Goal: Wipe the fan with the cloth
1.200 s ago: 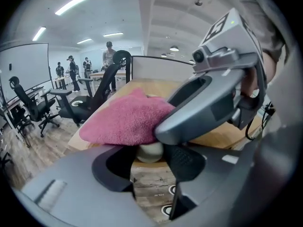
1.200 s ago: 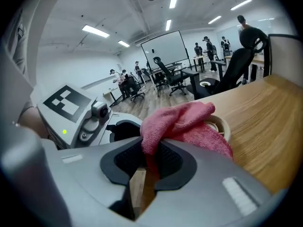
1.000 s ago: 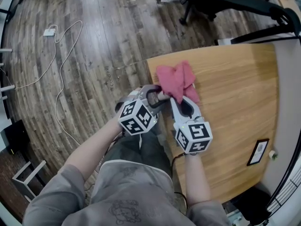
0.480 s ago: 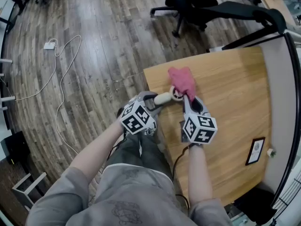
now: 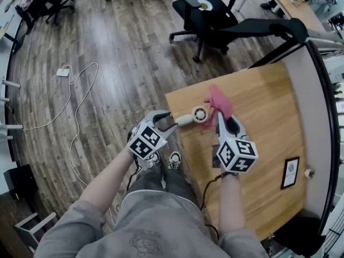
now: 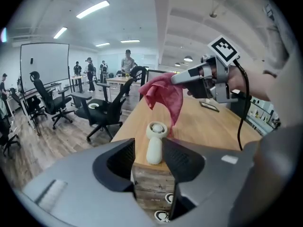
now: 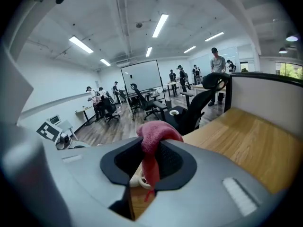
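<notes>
A small cream hand fan (image 5: 196,115) is lifted over the near left corner of the wooden table (image 5: 269,117). My left gripper (image 5: 167,123) has the fan's handle between its jaws, which are closing on it. In the left gripper view the fan (image 6: 155,136) stands up from the left gripper (image 6: 149,151), round head facing the camera. My right gripper (image 5: 221,116) is shut on a pink cloth (image 5: 220,100), which hangs just right of the fan's head. In the right gripper view the cloth (image 7: 154,138) drapes out of the right gripper (image 7: 152,151), with the fan (image 7: 137,178) just below.
Black office chairs (image 5: 207,15) stand beyond the table's far edge. A white cable and adapter (image 5: 63,72) lie on the wood floor at left. A dark framed card (image 5: 291,172) lies near the table's right side, by a grey partition (image 5: 322,117). People stand far off.
Both grippers have risen. The right one has lifted the cloth from its heap on the table. The fan, earlier hidden under the cloth, now shows, raised in the left gripper.
</notes>
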{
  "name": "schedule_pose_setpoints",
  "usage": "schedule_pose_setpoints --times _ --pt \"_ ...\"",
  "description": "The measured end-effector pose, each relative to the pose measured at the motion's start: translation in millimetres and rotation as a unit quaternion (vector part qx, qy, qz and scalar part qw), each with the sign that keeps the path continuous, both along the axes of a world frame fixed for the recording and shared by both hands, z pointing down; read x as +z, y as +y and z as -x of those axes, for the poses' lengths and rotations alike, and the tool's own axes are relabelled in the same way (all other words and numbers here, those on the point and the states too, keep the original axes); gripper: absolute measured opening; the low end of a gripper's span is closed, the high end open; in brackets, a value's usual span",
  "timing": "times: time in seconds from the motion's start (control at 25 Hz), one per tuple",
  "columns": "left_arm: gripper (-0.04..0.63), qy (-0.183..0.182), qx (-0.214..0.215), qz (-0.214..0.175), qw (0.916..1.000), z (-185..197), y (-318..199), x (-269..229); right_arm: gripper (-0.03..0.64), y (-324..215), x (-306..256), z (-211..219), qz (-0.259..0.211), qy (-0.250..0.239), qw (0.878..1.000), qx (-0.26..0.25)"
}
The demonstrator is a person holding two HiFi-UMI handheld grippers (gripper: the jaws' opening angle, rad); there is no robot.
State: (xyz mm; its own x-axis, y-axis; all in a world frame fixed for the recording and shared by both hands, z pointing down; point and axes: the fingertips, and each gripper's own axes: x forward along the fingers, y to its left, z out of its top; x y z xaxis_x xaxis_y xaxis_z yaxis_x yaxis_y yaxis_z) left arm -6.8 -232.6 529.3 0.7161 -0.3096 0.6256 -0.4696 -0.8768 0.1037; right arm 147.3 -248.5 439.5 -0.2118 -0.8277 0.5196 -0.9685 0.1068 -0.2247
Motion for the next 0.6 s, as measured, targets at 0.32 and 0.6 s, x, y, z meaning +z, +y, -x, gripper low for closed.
schedule_pose_setpoints --times 0.32,0.6 --pt "0.018 0.058 -0.095 -0.1 0.9887 33 -25 -128 0.078 23 -112 10 -0.099 -0.02 0.995 -0.006" --pt "0.002 0.106 -0.103 -0.183 0.9721 44 -11 -229 0.078 55 -199 33 -0.182 -0.009 0.983 -0.026"
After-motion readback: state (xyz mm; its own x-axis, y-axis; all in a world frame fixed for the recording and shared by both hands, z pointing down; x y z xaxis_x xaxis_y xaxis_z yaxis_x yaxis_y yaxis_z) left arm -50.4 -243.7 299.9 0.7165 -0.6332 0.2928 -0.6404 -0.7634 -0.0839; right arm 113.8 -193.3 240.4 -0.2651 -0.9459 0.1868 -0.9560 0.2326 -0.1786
